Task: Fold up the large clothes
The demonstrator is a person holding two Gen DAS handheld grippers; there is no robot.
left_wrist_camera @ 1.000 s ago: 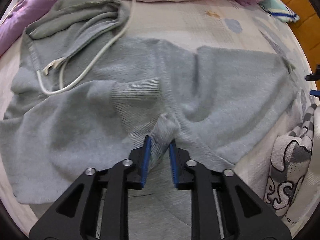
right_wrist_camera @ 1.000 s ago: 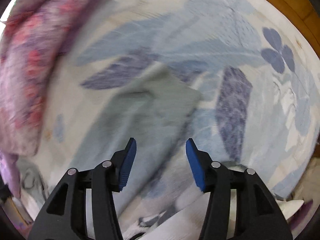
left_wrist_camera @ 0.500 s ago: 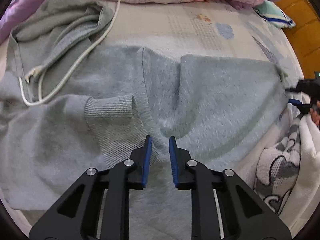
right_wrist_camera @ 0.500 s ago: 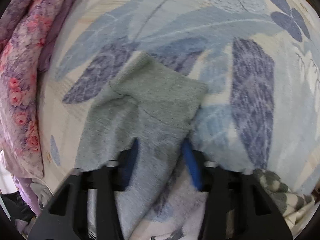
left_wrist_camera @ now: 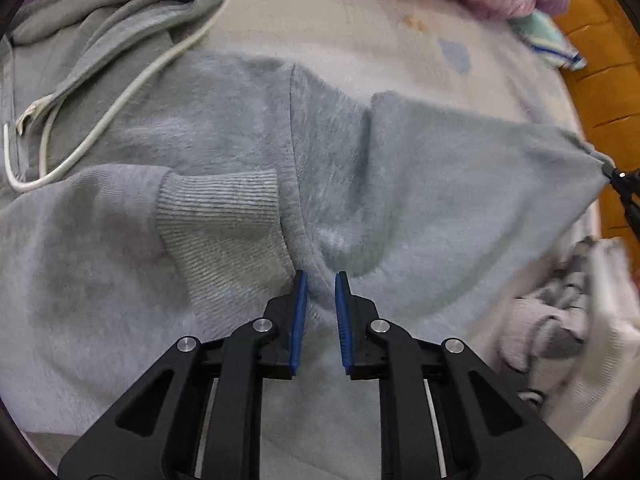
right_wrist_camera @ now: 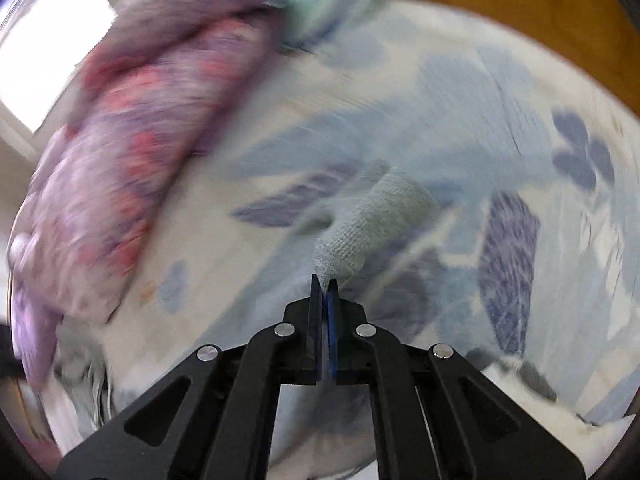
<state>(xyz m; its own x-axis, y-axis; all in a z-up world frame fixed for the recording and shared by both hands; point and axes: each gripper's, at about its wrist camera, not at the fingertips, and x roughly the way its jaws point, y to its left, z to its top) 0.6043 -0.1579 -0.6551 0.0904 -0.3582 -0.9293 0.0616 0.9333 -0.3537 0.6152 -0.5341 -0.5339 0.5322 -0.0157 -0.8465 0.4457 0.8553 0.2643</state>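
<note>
A grey hoodie (left_wrist_camera: 224, 148) lies spread on the bed, hood (left_wrist_camera: 120, 12) at the far left with a white drawstring (left_wrist_camera: 120, 100). A sleeve with a ribbed cuff (left_wrist_camera: 218, 204) is folded across the body. My left gripper (left_wrist_camera: 319, 280) is shut on a fold of the hoodie's fabric beside the cuff. My right gripper (right_wrist_camera: 325, 282) is shut on the other sleeve's cuff (right_wrist_camera: 376, 220) and holds it lifted above the sheet. The right gripper also shows in the left wrist view (left_wrist_camera: 622, 188) at the stretched sleeve's far right end.
A floral quilt (right_wrist_camera: 132, 128) is bunched along the bed's far side. A patterned grey and white garment (left_wrist_camera: 560, 320) lies at the right. The flowered sheet (right_wrist_camera: 520, 240) covers the bed, with a wooden edge (left_wrist_camera: 600, 80) beyond it.
My right gripper closed on the sleeve cuff and lifted it, pulling the sleeve taut. My left gripper moved forward over the hoodie, still holding the fabric.
</note>
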